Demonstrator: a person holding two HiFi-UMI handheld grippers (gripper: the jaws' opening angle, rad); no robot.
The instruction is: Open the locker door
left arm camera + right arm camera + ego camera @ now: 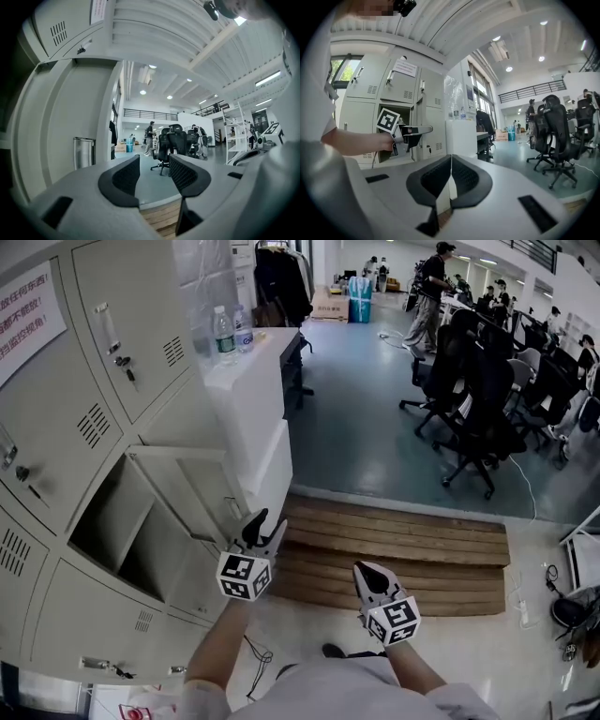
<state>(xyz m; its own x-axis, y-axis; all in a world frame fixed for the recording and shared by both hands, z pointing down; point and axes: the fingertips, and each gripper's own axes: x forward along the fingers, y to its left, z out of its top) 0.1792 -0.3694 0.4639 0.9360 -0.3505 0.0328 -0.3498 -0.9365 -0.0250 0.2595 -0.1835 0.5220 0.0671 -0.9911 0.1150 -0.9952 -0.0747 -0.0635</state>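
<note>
Your left tongs [154, 171] stand narrowly apart with nothing between them; only office floor and chairs show through the gap. Your right tongs [450, 169] are pressed together and empty, well apart from the lockers, over the wooden step [403, 554].

The locker door [192, 498] already stands swung out from its open compartment [117, 521]. Its free edge lies just beside your left tongs, on their left, though I cannot tell whether they touch. Your left hand is clearly the nearer one, so any further swing would fall to it, working against that edge.

Beyond the door stands the white table [253, 381] carrying water bottles [223, 334].
</note>
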